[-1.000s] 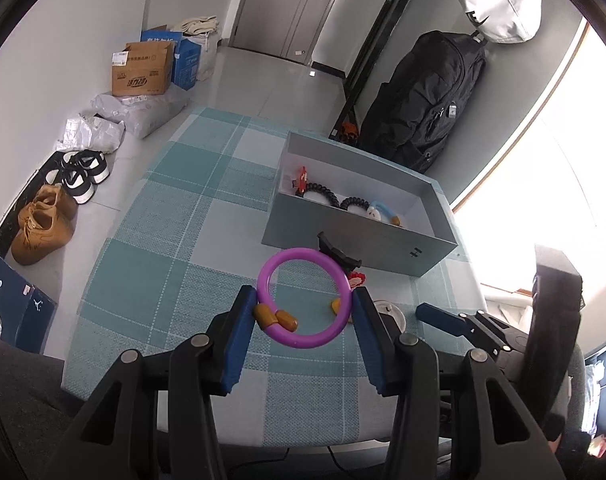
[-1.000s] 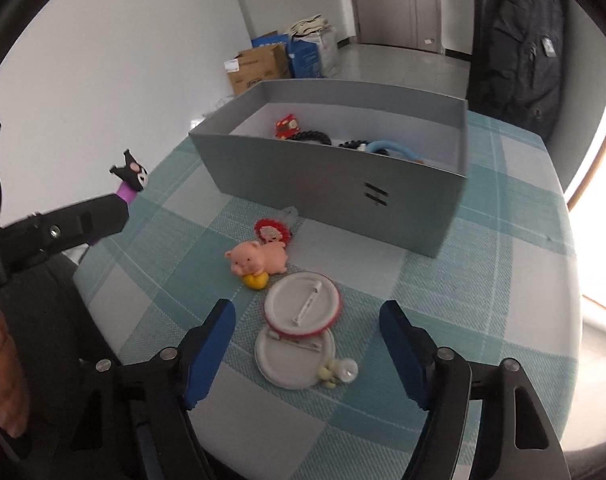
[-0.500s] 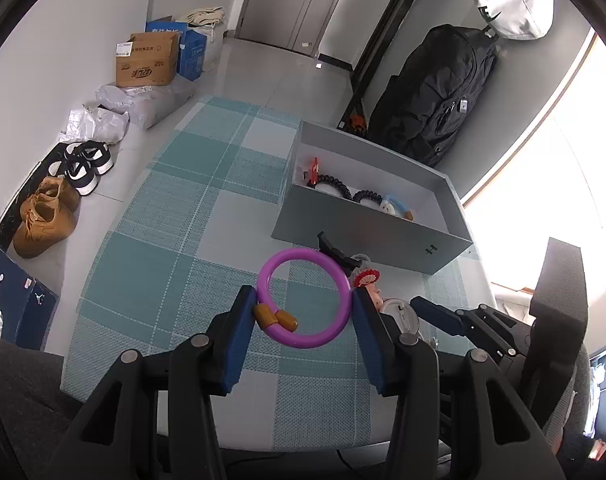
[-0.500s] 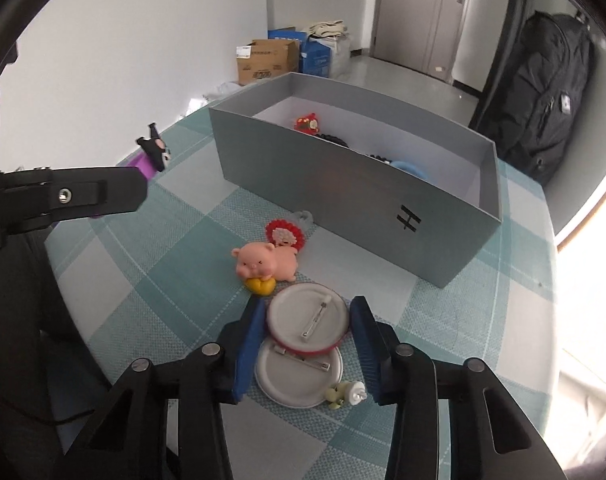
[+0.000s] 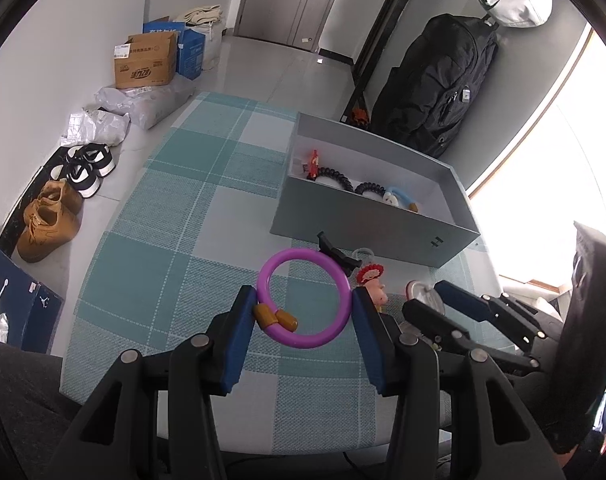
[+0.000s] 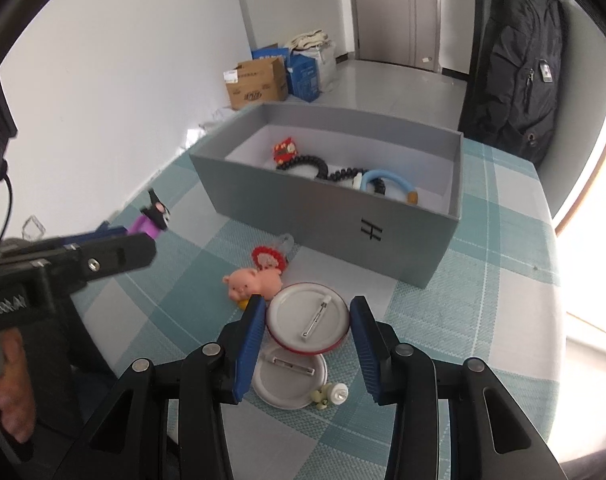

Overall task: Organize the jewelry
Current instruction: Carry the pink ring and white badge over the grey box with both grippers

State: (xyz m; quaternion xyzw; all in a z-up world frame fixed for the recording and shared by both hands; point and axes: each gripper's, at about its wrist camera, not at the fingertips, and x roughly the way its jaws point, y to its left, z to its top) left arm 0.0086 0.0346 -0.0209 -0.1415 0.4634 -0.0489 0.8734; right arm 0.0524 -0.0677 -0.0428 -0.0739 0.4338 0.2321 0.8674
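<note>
Left gripper [image 5: 305, 312]: clamped on the purple ring [image 5: 305, 293], one blue pad on each side of the hoop, lifted clear of the cloth.
Purple ring: upright-tilted between the pads, two amber beads [image 5: 277, 319] at its lower left, a small black figure charm [image 5: 335, 254] at its far edge.
Right gripper [image 6: 305, 330]: closed around the red-rimmed pin badge [image 6: 307, 324], back side up with the pin bar showing; both blue pads sit at its rim.
Just below the right gripper: a second white badge [image 6: 290, 376], partly under the first, with a small pale charm [image 6: 331, 394] at its near edge.
Just ahead and left of the right gripper: a pink pig figure [image 6: 255, 282] touching the badge's far-left rim, and behind it a red frilled charm [image 6: 266, 258].
Further ahead of both grippers: an open grey box [image 6: 335, 216] holding a red charm [image 6: 285, 150], two black bead bracelets [image 6: 303, 164] and a light blue bracelet [image 6: 389, 182].
Underneath: a teal-and-white checked tablecloth [image 5: 175, 240].
Beyond the box: a black backpack [image 6: 519, 64] against the wall, cardboard boxes [image 6: 257, 84] on the floor.
Left of the left gripper, on the floor: tan shoes [image 5: 49, 220] and black-and-white sneakers [image 5: 85, 166].
Left edge, right wrist view: a person's hand [image 6: 11, 388] around the left gripper's handle.
</note>
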